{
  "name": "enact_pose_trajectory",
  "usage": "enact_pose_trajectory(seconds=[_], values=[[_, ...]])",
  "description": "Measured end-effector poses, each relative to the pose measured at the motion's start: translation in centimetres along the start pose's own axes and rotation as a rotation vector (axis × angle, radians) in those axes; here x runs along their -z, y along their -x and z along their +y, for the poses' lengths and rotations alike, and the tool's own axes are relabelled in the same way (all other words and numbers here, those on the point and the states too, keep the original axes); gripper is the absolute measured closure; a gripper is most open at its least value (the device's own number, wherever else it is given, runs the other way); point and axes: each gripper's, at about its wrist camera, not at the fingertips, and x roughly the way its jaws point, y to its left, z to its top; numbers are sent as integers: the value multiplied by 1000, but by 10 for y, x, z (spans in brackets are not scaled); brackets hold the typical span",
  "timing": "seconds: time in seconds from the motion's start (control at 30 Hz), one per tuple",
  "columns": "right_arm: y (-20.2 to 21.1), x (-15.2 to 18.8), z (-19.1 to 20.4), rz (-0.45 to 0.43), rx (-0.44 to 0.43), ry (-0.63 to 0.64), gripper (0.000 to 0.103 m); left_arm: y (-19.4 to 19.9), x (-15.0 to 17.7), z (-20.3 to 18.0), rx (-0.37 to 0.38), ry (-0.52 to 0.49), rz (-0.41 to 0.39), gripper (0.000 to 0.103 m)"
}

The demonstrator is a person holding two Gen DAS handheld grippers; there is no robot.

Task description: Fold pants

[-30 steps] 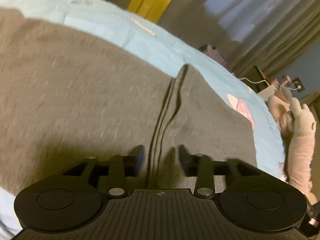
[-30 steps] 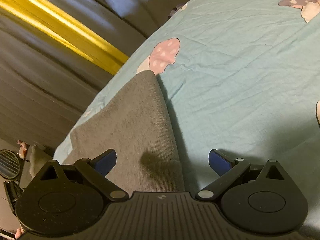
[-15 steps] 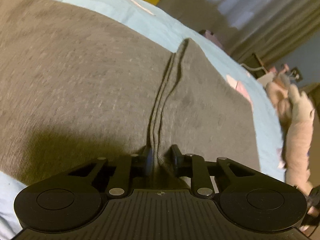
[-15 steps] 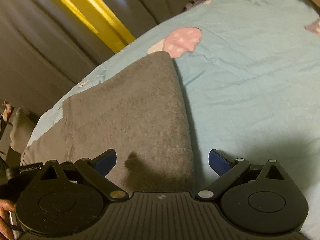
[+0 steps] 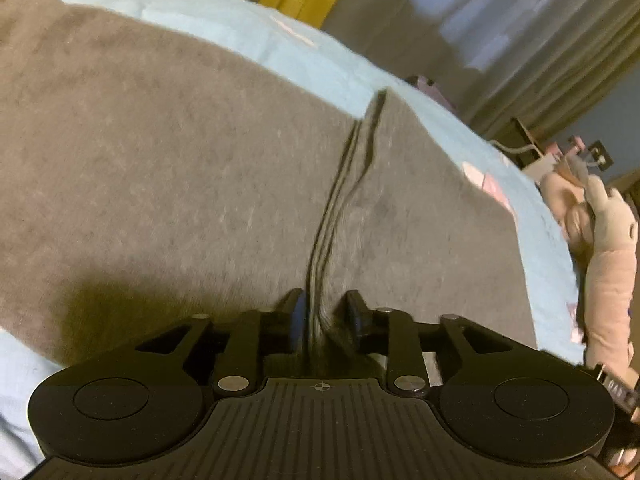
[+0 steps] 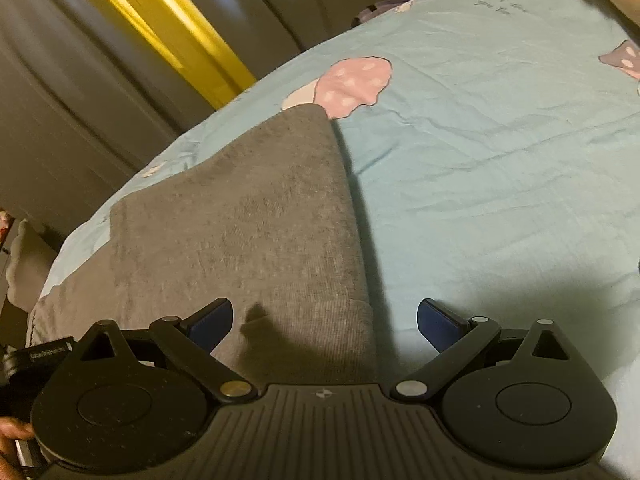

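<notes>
Grey pants (image 5: 180, 168) lie spread on a light blue bedsheet (image 5: 280, 40). A raised seam ridge (image 5: 332, 208) runs up the middle of the cloth. My left gripper (image 5: 325, 312) sits low on the pants with that ridge between its fingers. Its jaws are opening, and a dark gap shows beside the right pad. In the right wrist view a folded grey pants leg (image 6: 248, 220) tapers away to a point. My right gripper (image 6: 325, 318) hangs open just above the ribbed cuff (image 6: 320, 332), holding nothing. The cuff's right edge lies between the fingers.
The bedsheet (image 6: 500, 160) with pink mushroom prints stretches right of the pants leg. A pink plush toy (image 5: 608, 248) lies at the bed's right edge. Grey curtains (image 6: 80, 80) with a yellow strip (image 6: 172, 28) hang behind the bed. A person's hand (image 6: 10, 436) shows at the lower left.
The left jaws narrowed onto the seam ridge, then widened again. The right gripper rolled and shifted slightly over the pants leg, then held still, staying open.
</notes>
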Motion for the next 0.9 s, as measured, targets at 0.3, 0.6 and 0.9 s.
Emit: enact_pose_trajectory(seconds=[0.3, 0.6, 0.9], values=[[7, 17, 47, -111, 67, 249, 4, 55, -16, 87, -9, 448, -200, 34], [-33, 8, 43, 8, 123, 185, 4, 142, -17, 180, -222, 497, -397, 28], [-41, 6, 44, -40, 136, 182, 4, 164, -29, 243, -243, 601, -445, 32]])
